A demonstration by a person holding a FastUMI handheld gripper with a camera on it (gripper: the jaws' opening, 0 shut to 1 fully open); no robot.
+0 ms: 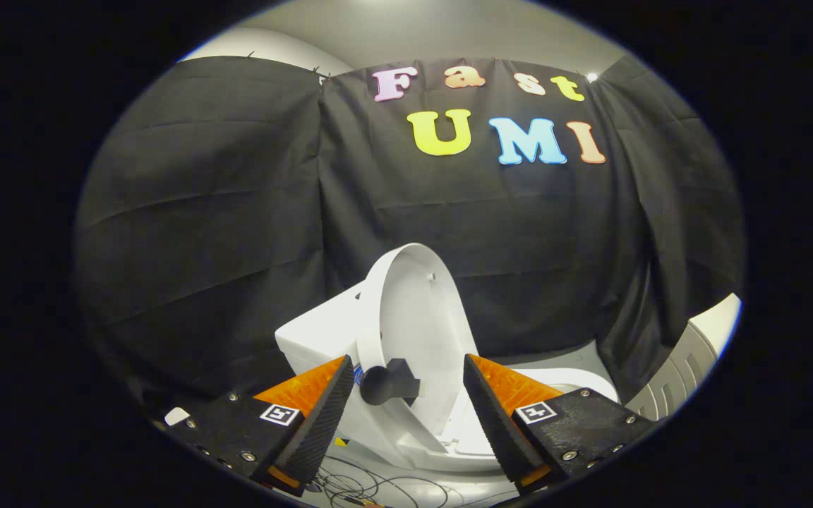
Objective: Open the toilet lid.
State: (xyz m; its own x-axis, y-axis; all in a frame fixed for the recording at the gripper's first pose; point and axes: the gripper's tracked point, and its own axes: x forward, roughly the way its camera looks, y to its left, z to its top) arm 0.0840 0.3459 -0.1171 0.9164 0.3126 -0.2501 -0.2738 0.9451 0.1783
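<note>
A white toilet point(322, 331) stands just ahead of the fingers, in front of the black cloth wall. Its lid point(417, 331) is raised, standing nearly upright and leaning back toward the tank, with its inner face turned to me. A dark knob point(387, 383) sticks out from the lid's near edge, between the fingers. The seat and bowl rim point(583, 381) lie behind the right finger. My gripper point(406, 409) is open, its fingertips point(332, 402) on either side of the lid's lower part, pressing on nothing.
Thin cables point(364, 487) lie on the floor below the toilet. A pale ribbed object point(689, 367) stands beyond the right finger, beside the cloth wall. A small white tag point(176, 416) lies by the left finger's base.
</note>
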